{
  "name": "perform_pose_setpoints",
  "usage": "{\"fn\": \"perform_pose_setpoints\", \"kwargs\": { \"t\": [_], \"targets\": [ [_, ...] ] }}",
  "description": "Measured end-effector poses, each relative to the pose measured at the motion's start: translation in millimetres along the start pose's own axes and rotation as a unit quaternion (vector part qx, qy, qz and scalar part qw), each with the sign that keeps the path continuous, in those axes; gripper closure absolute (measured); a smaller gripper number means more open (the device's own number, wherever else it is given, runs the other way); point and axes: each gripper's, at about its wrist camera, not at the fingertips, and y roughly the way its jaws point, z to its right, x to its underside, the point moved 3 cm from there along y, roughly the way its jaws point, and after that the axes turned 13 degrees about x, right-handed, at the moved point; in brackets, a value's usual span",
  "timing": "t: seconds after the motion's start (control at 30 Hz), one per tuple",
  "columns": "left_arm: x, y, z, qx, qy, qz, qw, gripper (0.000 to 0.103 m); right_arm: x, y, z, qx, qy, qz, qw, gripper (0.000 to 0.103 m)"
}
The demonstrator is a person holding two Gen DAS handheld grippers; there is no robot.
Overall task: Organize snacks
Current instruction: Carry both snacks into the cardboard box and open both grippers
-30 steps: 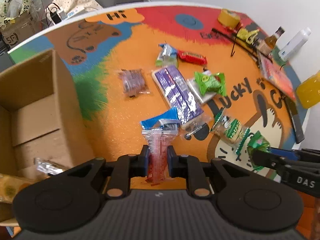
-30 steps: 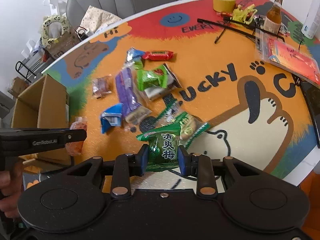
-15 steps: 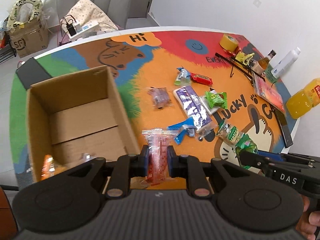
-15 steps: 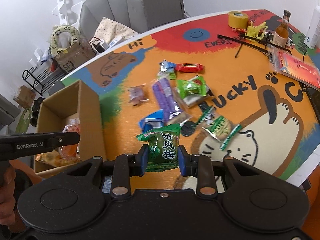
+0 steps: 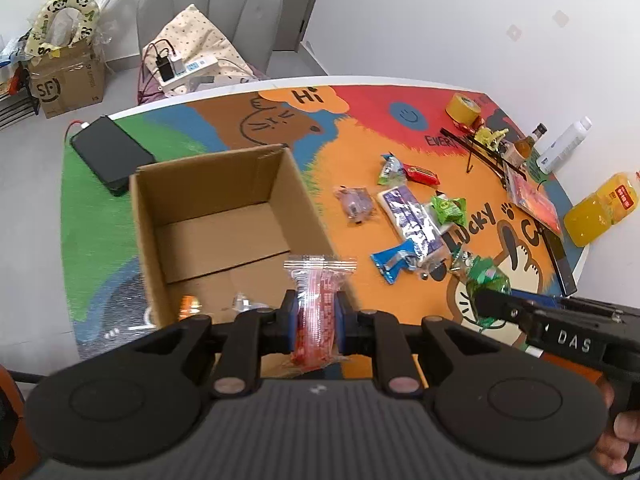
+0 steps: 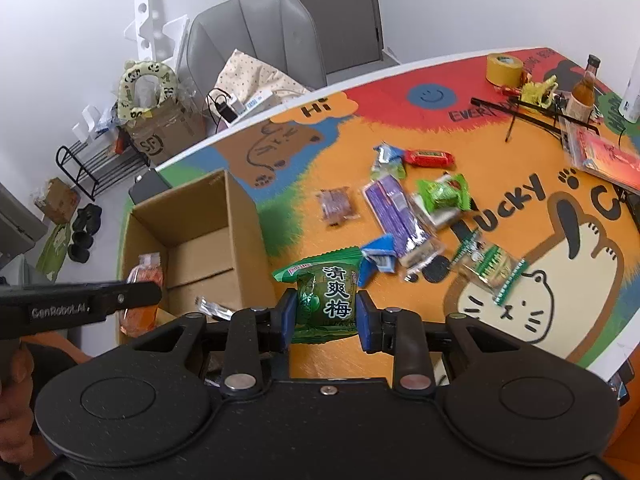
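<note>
Two snacks held over the box edge

A red packet (image 5: pixel 318 312) is clamped by the left gripper (image 5: pixel 316 322) above the cardboard box (image 5: pixel 224 184); a green plum packet (image 6: pixel 326 298) is pinched by the right gripper (image 6: pixel 325 312) near the box's right wall, where an early release could drop it onto the table (image 6: pixel 520 168)

My left gripper (image 5: pixel 316 320) hides the bottom of the red snack pack (image 5: pixel 318 304). My right gripper (image 6: pixel 325 316) covers the sides of the green plum bag (image 6: pixel 326 296). The cardboard box (image 5: pixel 224 216) has small things inside, too blurry to name. The yellow bottle (image 5: pixel 600 210) is cut off at the edge.
</note>
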Motion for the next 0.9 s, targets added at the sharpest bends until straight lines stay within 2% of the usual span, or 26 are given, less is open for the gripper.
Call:
{"fn": "perform_pose_setpoints", "kwargs": {
  "t": [0.33,0.77,0.9],
  "targets": [
    [-9.0,-26.8,-35.2,0.004,0.006,0.008,0.9999,0.086,-1.3,-4.2,-45.3,0.0,0.0,0.012,1.0,0.074],
    [-19.8,-39.9,-62.9,0.018,0.02,0.007,0.9996,0.086,-4.7,3.2,-95.4,-0.015,0.007,0.011,1.0,0.074],
    [-23.9,-39.7,-66.2,0.021,0.025,0.005,0.9995,0.086,-6.0,11.3,-100.8,-0.007,0.016,-0.007,1.0,0.062]
  ]
}}
